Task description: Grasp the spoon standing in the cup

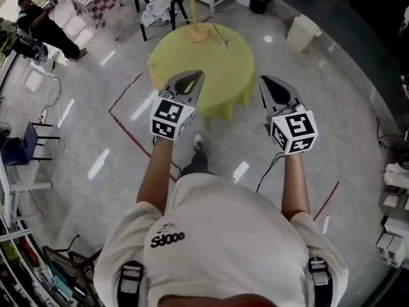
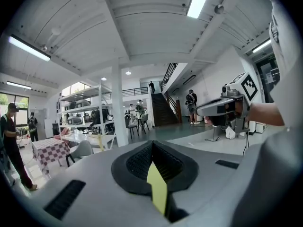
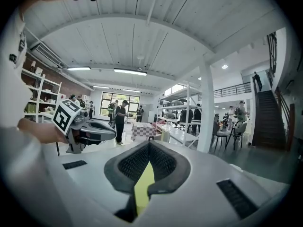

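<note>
Left gripper (image 1: 195,77) and right gripper (image 1: 264,82) are both closed and empty. The spoon (image 1: 190,8) stands in its cup (image 1: 197,34) on the table (image 1: 223,75) (far side), well apart from them. The approach and the grasp both remain.

A round table (image 1: 211,75) draped in a yellow-green cloth (image 1: 192,104) stands on the glossy grey floor (image 1: 332,107). A tan cup (image 1: 197,34) sits near the table's far edge. Just right of the cup lies a thin item (image 1: 223,42), too small to identify.
</note>
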The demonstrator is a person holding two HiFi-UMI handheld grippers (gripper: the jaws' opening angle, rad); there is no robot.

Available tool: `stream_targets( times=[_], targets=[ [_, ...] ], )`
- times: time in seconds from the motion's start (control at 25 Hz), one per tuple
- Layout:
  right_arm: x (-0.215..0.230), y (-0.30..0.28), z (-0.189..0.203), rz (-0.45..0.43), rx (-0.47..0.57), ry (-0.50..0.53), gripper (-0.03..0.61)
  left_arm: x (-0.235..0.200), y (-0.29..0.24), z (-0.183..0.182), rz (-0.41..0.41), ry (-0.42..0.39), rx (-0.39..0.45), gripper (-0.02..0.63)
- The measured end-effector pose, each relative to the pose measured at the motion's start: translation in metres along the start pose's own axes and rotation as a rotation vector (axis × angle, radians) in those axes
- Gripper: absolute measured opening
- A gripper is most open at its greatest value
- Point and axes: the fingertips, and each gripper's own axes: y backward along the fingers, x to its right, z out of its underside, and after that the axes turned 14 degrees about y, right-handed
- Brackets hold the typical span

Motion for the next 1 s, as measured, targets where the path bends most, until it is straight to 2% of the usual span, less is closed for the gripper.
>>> stream_targets(
  times=[0.28, 0.56, 0.8, 1.0],
  targets=[
    [0.025, -0.073, -0.022, 0.040, -0.009, 0.021, 0.021, -0.069, -0.049, -0.035, 0.049, -0.007, 0.007, 0.028],
    [0.060, -0.133, -0.019, 0.124, -0.028, -0.016, 0.021, -0.128, -0.097, -0.056, 0.083, -0.005, 0.009, 0.028],
    [0.079, -0.183, -0.011, 0.166, -0.054, -0.052, 0.022, -0.176, -0.136, -0.049, 0.108, 0.020, -0.023, 0.028],
    [0.089, -0.208, 0.001, 0.173, -0.096, -0.052, 0.022, -0.193, -0.169, -0.041, 0.142, 0.046, -0.040, 0.028]
  ],
)
